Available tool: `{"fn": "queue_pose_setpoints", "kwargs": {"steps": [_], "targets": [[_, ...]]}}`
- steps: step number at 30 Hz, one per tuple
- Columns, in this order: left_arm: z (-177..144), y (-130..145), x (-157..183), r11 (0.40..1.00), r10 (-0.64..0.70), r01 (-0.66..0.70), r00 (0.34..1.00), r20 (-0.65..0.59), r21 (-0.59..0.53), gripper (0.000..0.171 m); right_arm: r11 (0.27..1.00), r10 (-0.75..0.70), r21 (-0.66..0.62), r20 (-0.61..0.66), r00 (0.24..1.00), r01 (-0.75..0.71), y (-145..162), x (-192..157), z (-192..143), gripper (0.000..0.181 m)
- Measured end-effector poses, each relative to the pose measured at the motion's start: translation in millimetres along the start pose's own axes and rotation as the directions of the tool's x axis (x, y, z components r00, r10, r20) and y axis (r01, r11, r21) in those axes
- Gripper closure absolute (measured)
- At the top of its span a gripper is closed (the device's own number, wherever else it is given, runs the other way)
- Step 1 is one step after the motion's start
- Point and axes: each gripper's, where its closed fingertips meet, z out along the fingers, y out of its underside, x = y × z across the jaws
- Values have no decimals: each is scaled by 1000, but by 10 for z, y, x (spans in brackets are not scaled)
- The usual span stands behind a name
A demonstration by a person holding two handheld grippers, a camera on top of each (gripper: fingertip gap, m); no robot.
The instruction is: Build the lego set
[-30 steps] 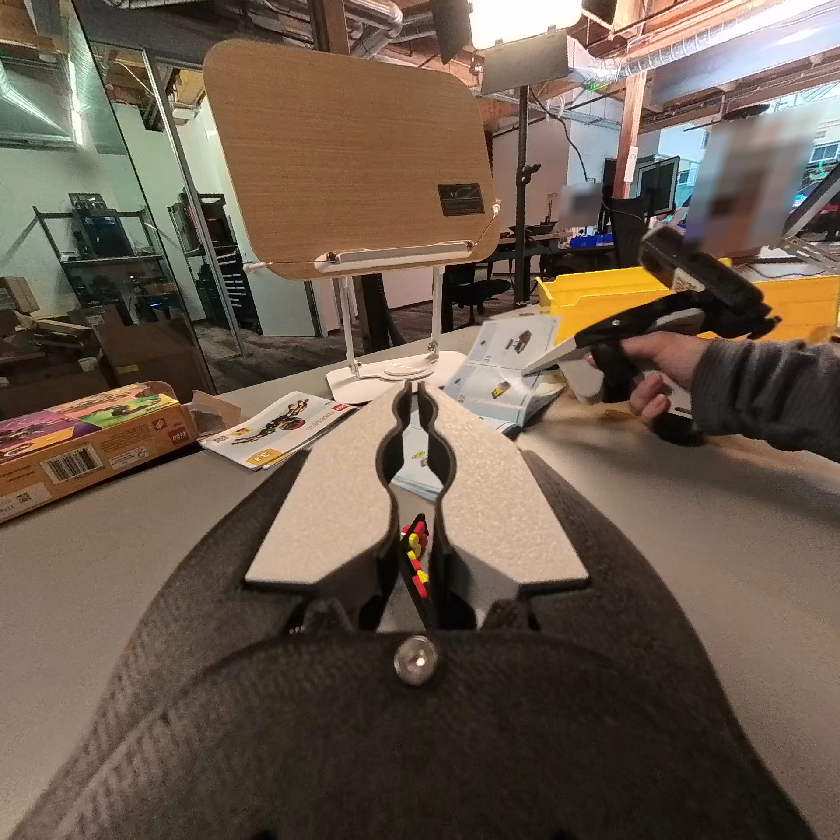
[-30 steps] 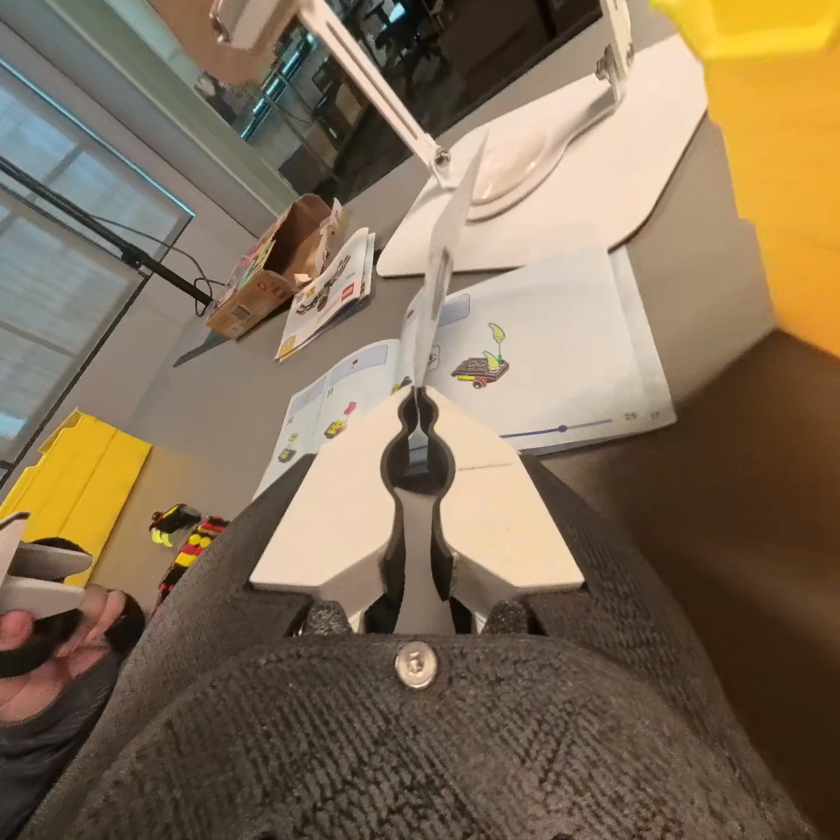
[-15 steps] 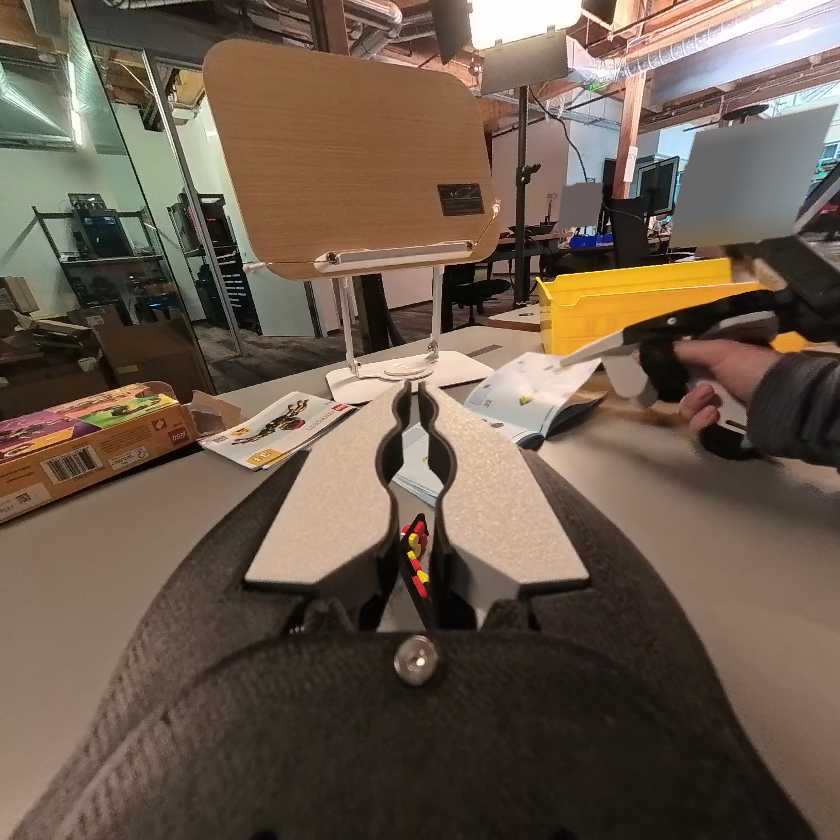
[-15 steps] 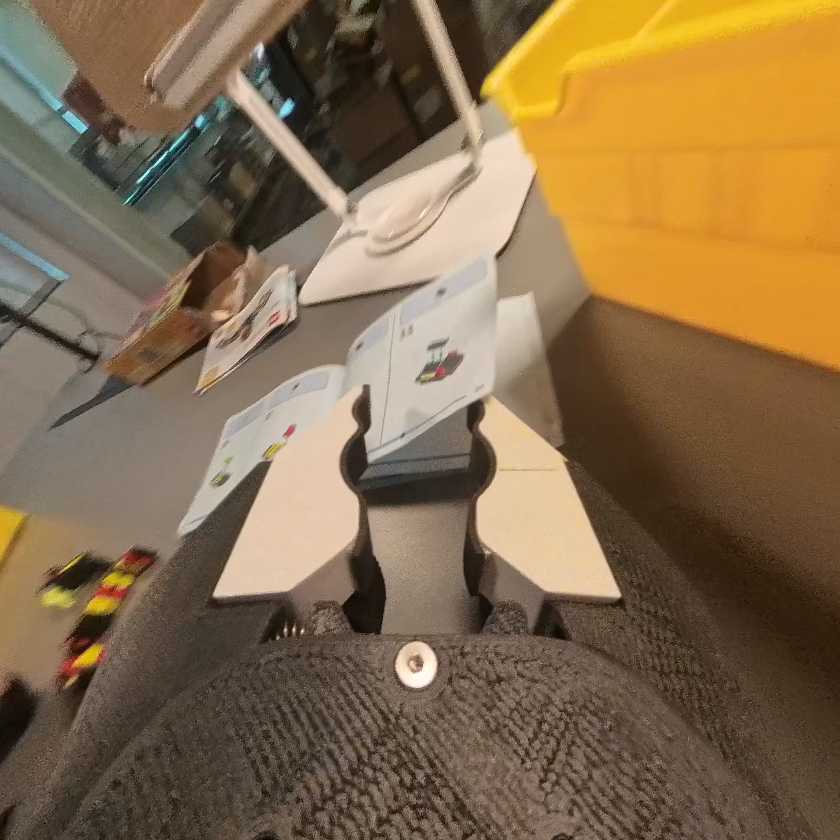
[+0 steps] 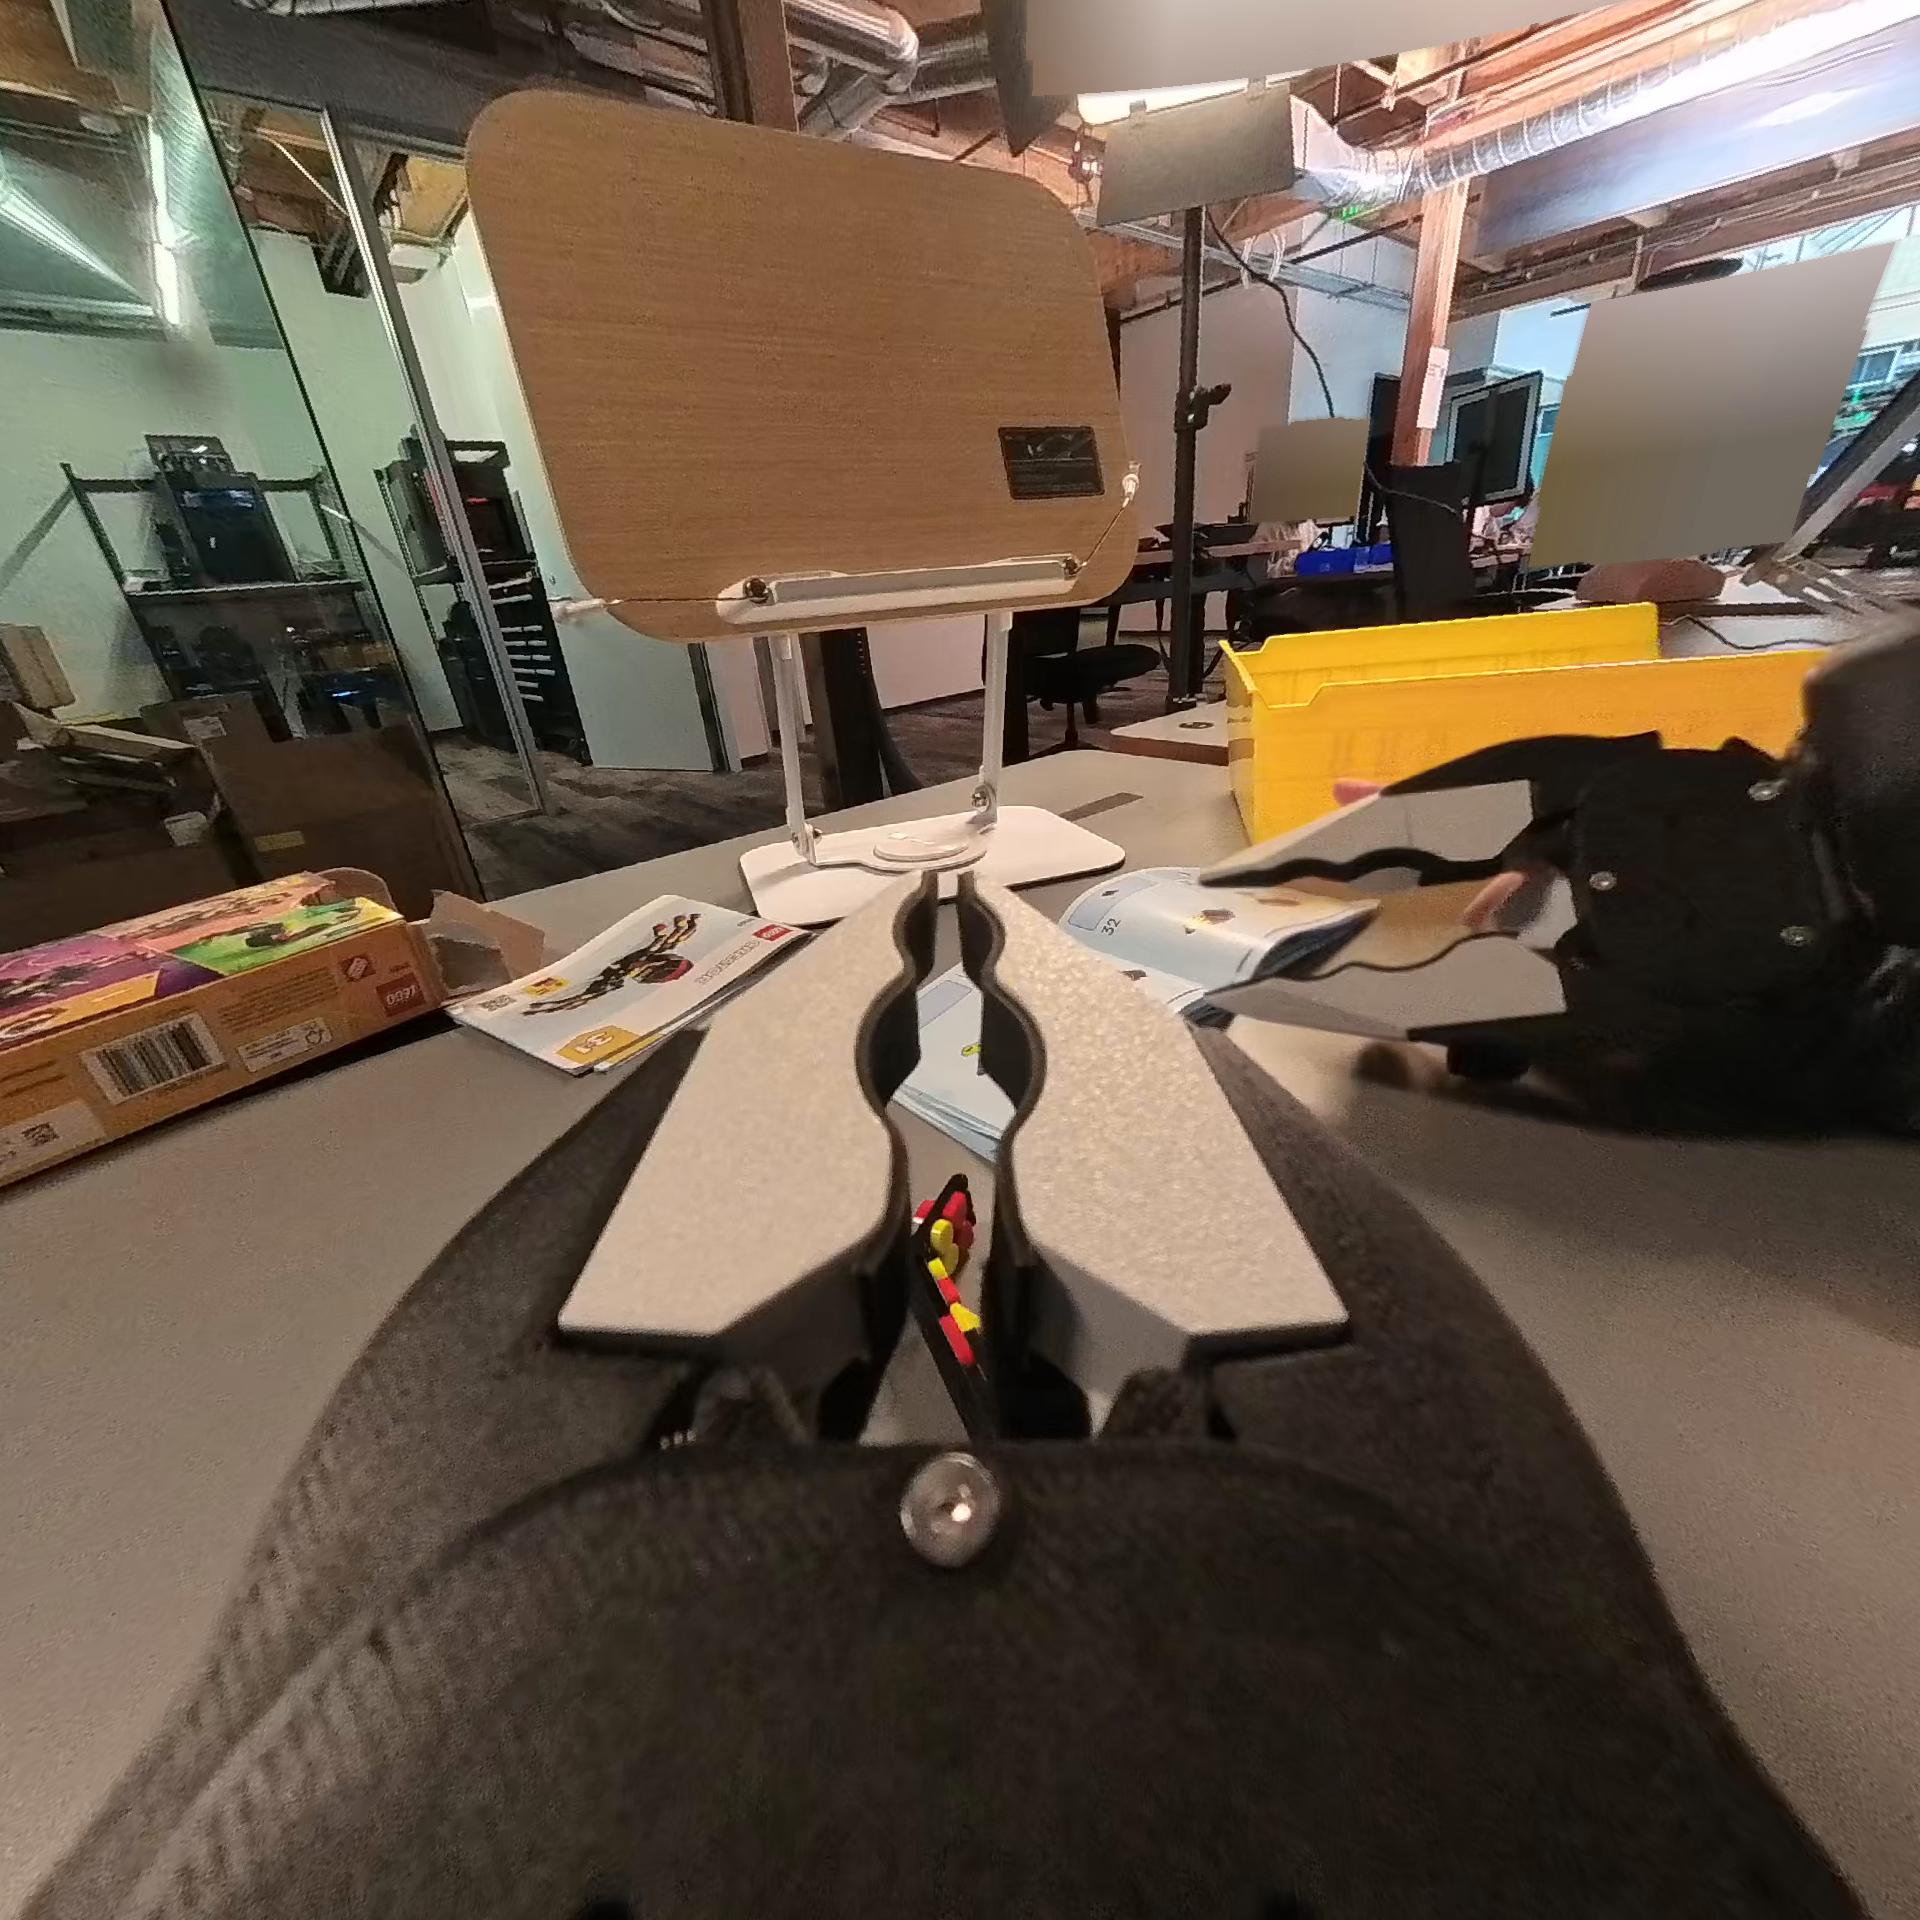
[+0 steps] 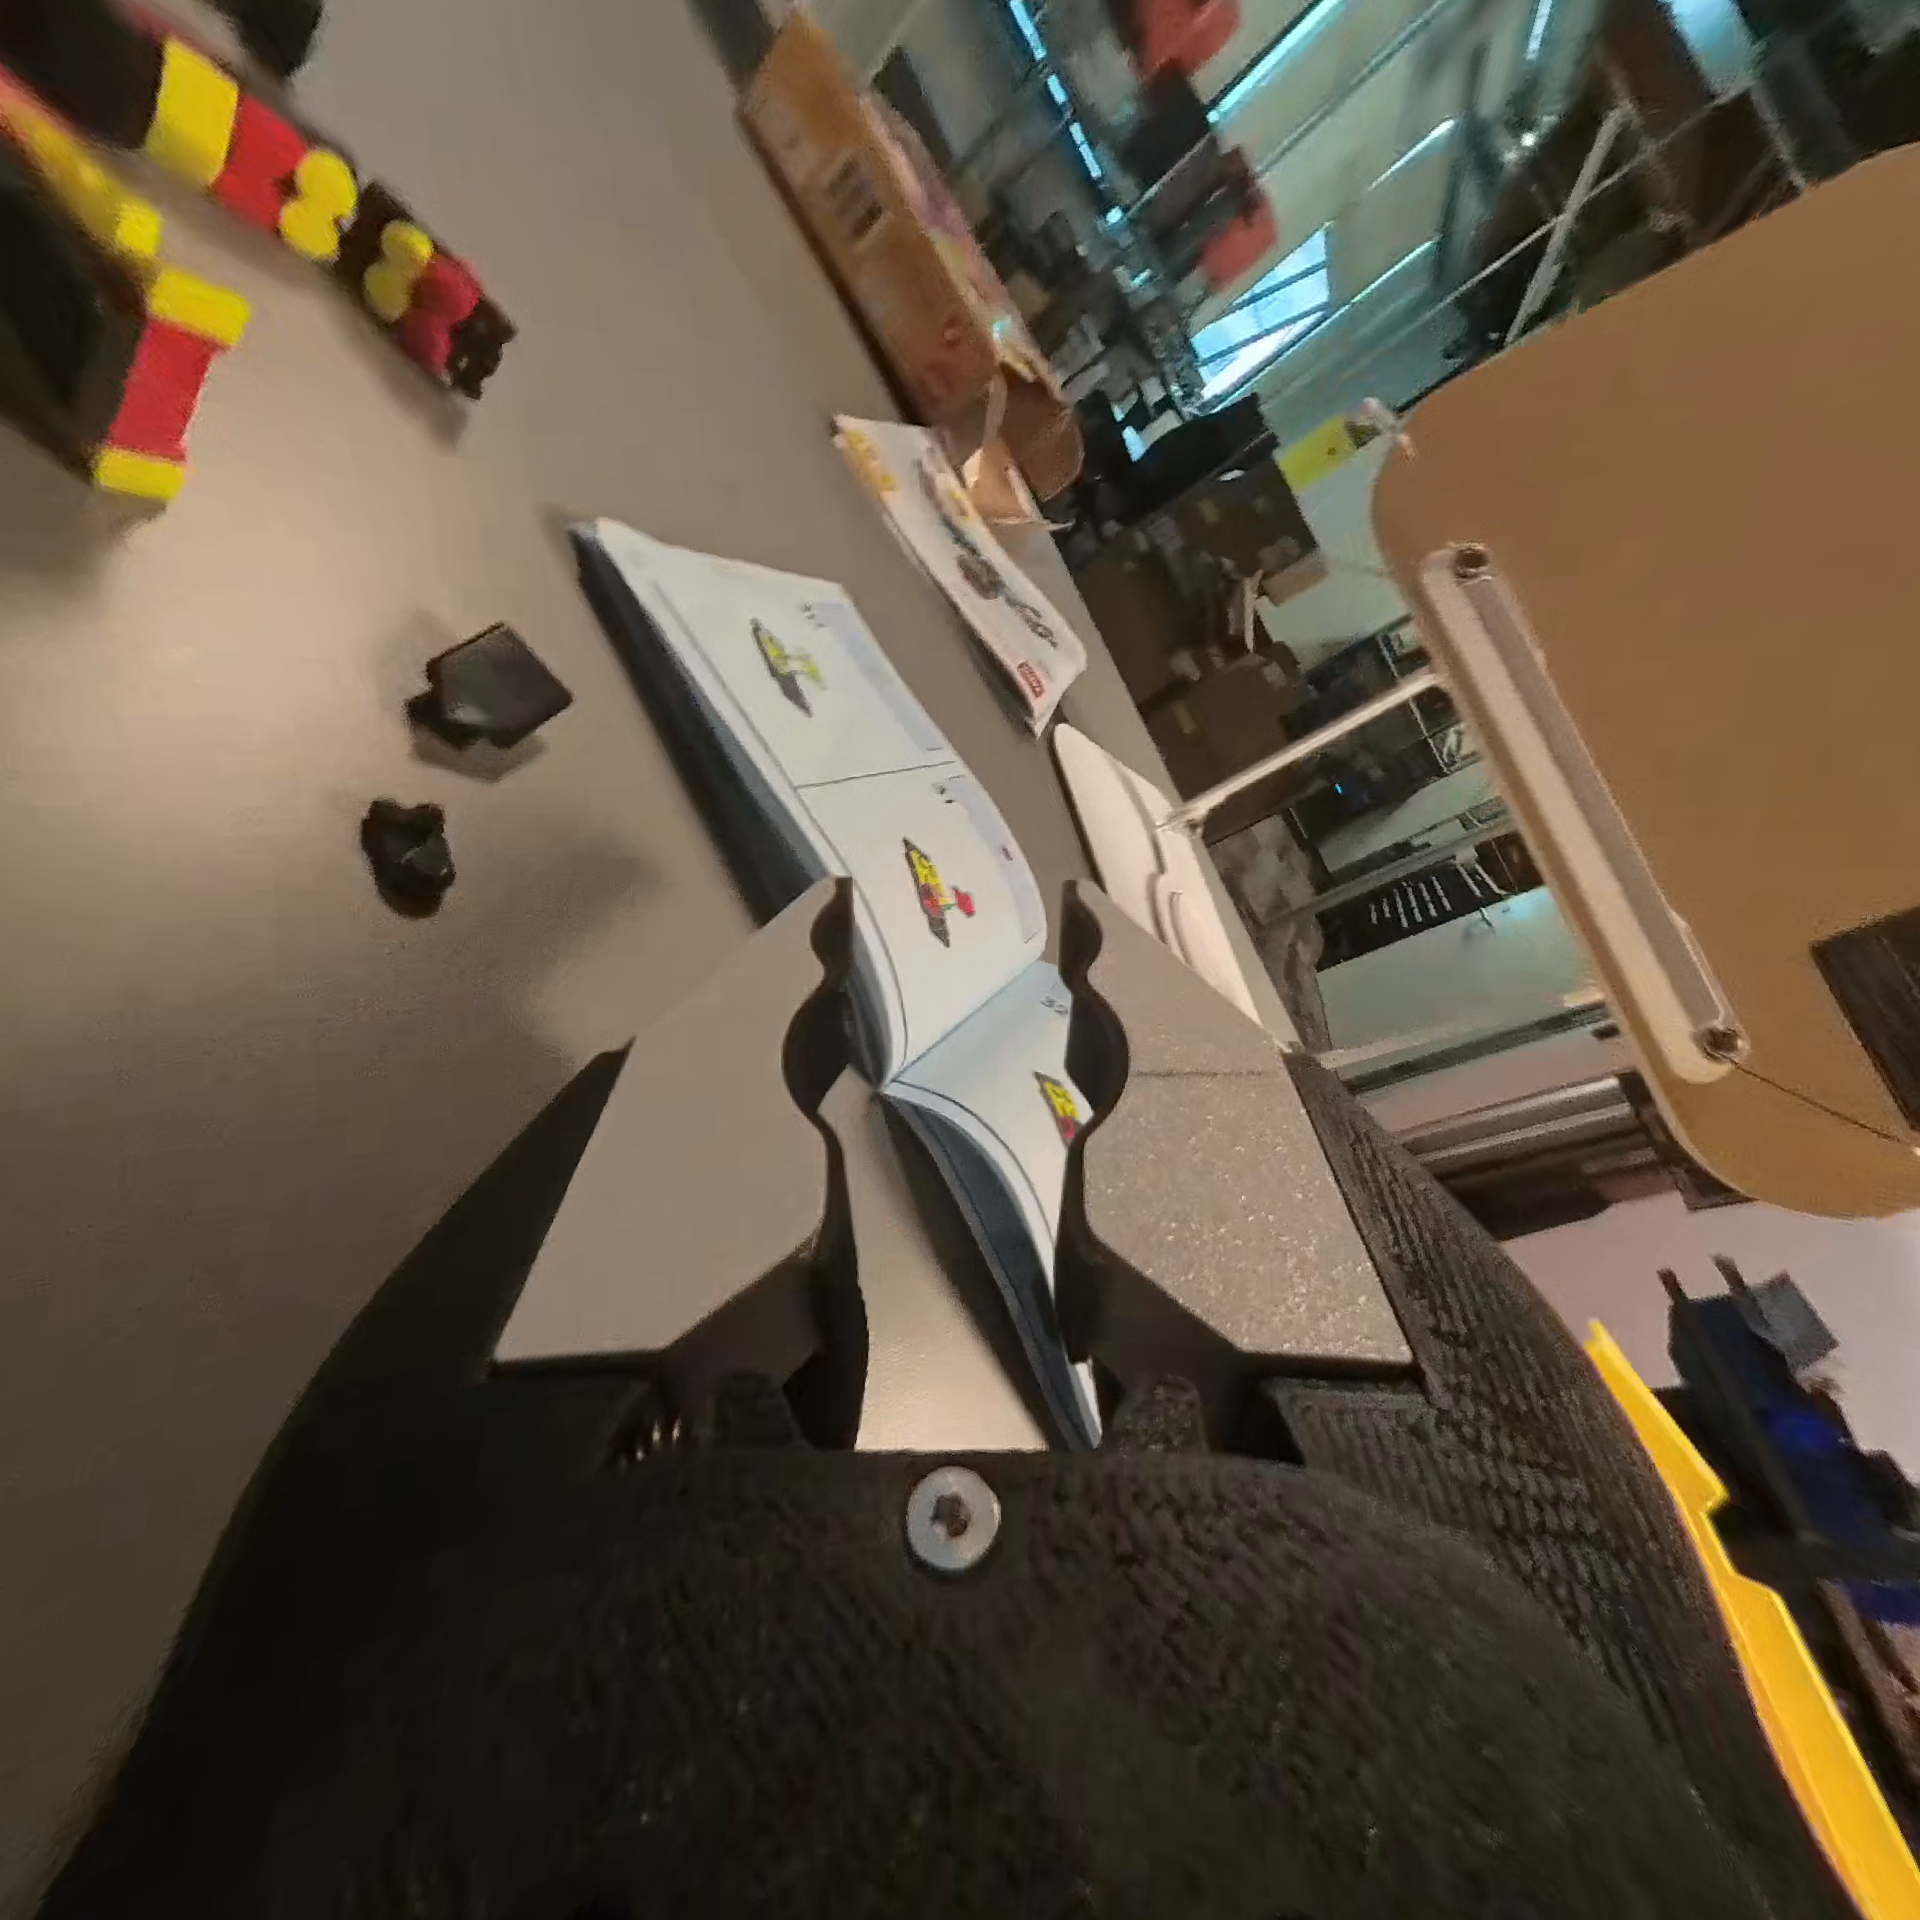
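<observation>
The open instruction booklet (image 6: 831,727) lies flat on the grey table; it also shows in the left wrist view (image 5: 1164,925). My right gripper (image 6: 956,894) is open, rolled on its side, with the booklet's right-hand pages between its jaws. From the left wrist view it (image 5: 1210,940) reaches in from the right. My left gripper (image 5: 940,883) has its jaws almost together with nothing between the tips. Through their gap I see the red, yellow and black lego model (image 5: 948,1257) on the table below. That model (image 6: 312,208) is blurred at top left in the right wrist view, with two loose black pieces (image 6: 488,696) (image 6: 407,852) nearby.
A wooden book stand (image 5: 790,353) on a white base stands behind the booklet. A yellow bin (image 5: 1455,707) is at the back right. The opened lego box (image 5: 177,997) and a second booklet (image 5: 634,977) lie at the left. My hands' fingertips stand some 15 centimetres from each other.
My right gripper held a lifted page, turned it over to the right, let it go and opened, then rolled sideways low over the booklet. My left gripper has not moved.
</observation>
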Motion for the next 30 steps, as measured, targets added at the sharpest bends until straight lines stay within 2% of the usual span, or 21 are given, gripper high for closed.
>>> {"fn": "queue_pose_setpoints", "kwargs": {"steps": [3, 10, 16, 24, 30], "targets": [[-3, -2, 3, 1000, -3, 3, 1000, -1, 1, 170, 998, -56, -40, 17, 998, 57, 81, -42, 39, 146], [-1, -2, 4, 1000, -6, 6, 1000, -2, 1, 170, 996, -71, -55, 4, 997, 71, 113, -26, 58, 151], [1, 0, 10, 1000, -4, 4, 1000, -2, 0, 170, 994, -57, -98, -71, 996, 50, 183, 104, 74, 156], [5, 2, 17, 1000, -1, 1, 1000, -2, -2, 170, 979, 83, -165, -221, 972, -121, 304, 403, 110, 167], [7, 3, 21, 1000, 1, -1, 1000, -3, -3, 170, 893, 285, -236, -363, 887, -384, 590, 710, 122, 171]]}}
